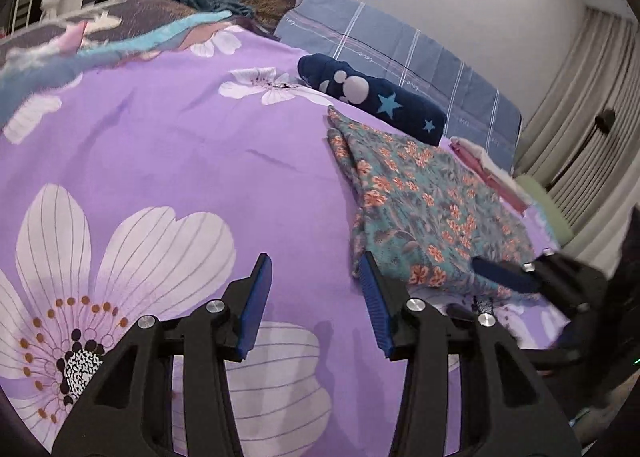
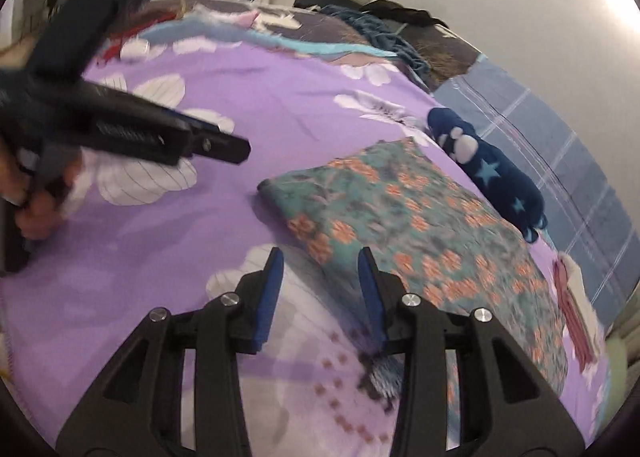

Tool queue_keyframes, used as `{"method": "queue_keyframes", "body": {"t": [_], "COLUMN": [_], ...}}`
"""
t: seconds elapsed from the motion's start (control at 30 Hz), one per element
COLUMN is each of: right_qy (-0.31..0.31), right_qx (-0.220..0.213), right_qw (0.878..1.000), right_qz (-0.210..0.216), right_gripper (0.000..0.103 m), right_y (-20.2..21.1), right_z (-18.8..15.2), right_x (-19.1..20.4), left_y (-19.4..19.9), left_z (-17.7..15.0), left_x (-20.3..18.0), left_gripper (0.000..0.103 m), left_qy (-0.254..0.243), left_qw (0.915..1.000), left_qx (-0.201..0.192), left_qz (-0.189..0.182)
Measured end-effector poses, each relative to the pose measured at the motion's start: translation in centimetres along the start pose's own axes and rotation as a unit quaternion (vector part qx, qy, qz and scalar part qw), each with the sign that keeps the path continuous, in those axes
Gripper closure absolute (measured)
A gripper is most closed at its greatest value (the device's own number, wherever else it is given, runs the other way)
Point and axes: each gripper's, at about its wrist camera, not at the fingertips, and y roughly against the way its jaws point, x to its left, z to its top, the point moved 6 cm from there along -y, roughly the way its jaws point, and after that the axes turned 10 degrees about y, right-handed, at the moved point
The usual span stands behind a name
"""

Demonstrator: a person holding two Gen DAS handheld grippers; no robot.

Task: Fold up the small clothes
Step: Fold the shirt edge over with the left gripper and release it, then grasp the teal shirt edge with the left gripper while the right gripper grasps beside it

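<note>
Blurred right claw (image 2: 320,269) gapes over floral garment (image 2: 420,225), its far corner cut off.

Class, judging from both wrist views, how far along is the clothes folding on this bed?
Done: the teal garment with orange flowers lies folded flat on the purple flowered bedspread, beside a rolled navy star-print piece and a pink and white folded piece. In hand: nothing; the left gripper and right gripper both have open, empty jaws. Left: no unfolded small garment is clearly visible.
</note>
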Motion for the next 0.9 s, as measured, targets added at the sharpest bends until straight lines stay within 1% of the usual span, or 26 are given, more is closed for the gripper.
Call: {"method": "queue_keyframes", "body": {"t": [0.07,0.13,0.2,0.23,0.27,0.33,0.37,0.47,0.5,0.53,0.57,0.6,0.63,0.67,0.7,0.73,0.77,0.8,0.83,0.87,0.9], "right_qy": [0.02,0.037,0.043,0.045,0.047,0.053,0.057,0.064,0.065,0.066,0.068,0.07,0.075,0.08,0.08,0.071,0.059,0.034,0.014,-0.002,-0.018], "right_qx": [0.006,0.008,0.008,0.008,0.009,0.011,0.013,0.015,0.016,0.017,0.018,0.018,0.018,0.022,0.026,0.022,0.017,0.007,0.003,0.002,0.009], "right_qw": [1.0,0.999,0.999,0.998,0.998,0.998,0.997,0.997,0.996,0.996,0.996,0.995,0.995,0.995,0.995,0.996,0.997,0.999,1.0,1.0,1.0], "right_qz": [-0.018,-0.03,-0.032,-0.034,-0.035,-0.04,-0.042,-0.051,-0.054,-0.058,-0.061,-0.063,-0.059,-0.056,-0.056,-0.05,-0.043,-0.032,-0.024,-0.015,0.002], "right_gripper": [0.062,0.06,0.06,0.06,0.06,0.059,0.059,0.058,0.058,0.058,0.06,0.071,0.1,0.099,0.099,0.099,0.099,0.099,0.099,0.099,0.099], "right_y": [-1.2,-2.7,-3.7,-4.1,-4.3,-4.7,-4.9,-5.6,-5.8,-6.1,-6.6,-7.0,-7.5,-7.8,-8.2,-8.1,-7.7,-6.9,-6.5,-6.4,-6.9], "right_z": [0.7,1.1,1.8,2.0,2.0,2.1,2.2,2.7,3.0,3.2,3.5,3.7,3.9,3.9,4.0,4.3,4.6,5.1,5.4,5.6,5.5], "right_x": [0.6,0.6,1.1,1.3,1.5,1.8,1.9,2.0,2.0,2.0,2.1,2.0,2.1,2.3,2.1,1.8,1.5,0.9,0.3,-0.2,-0.5], "left_y": [-0.1,-0.6,-1.8,-2.7,-3.9,-7.5,-8.5,-13.3,-14.4,-15.6,-16.4,-17.2,-17.8,-18.3,-18.2,-17.4,-16.6,-16.1,-15.9,-16.2,-17.0], "left_z": [1.2,2.8,4.5,5.2,5.8,7.2,7.3,8.1,8.2,8.3,8.6,9.0,9.5,9.9,10.3,10.7,10.9,11.0,11.0,10.9,10.6], "left_x": [0.1,-0.4,-1.0,-1.1,-1.1,-1.7,-2.0,-4.0,-4.4,-4.8,-5.1,-5.5,-5.6,-5.6,-5.8,-6.2,-6.7,-6.9,-7.0,-6.7,-6.1], "left_gripper": [0.057,0.057,0.055,0.053,0.053,0.053,0.052,0.05,0.05,0.05,0.051,0.059,0.094,0.097,0.097,0.097,0.097,0.097,0.096,0.095,0.095], "left_qy": [-0.001,-0.028,-0.056,-0.062,-0.061,-0.05,-0.049,-0.048,-0.047,-0.046,-0.049,-0.057,-0.06,-0.057,-0.047,-0.048,-0.062,-0.075,-0.088,-0.089,-0.082], "left_qw": [0.9999,0.9995,0.998,0.9972,0.9964,0.9915,0.9893,0.9771,0.9743,0.9732,0.9739,0.9755,0.9784,0.9796,0.9815,0.9827,0.9824,0.9821,0.9822,0.9824,0.983], "left_qx": [0.005,0.006,0.015,0.026,0.042,0.094,0.108,0.169,0.18,0.185,0.18,0.17,0.159,0.159,0.148,0.131,0.119,0.11,0.105,0.11,0.122], "left_qz": [-0.015,-0.014,-0.024,-0.032,-0.041,-0.074,-0.084,-0.121,-0.128,-0.129,-0.128,-0.128,-0.117,-0.109,-0.112,-0.122,-0.13,-0.132,-0.128,-0.122,-0.111]}}
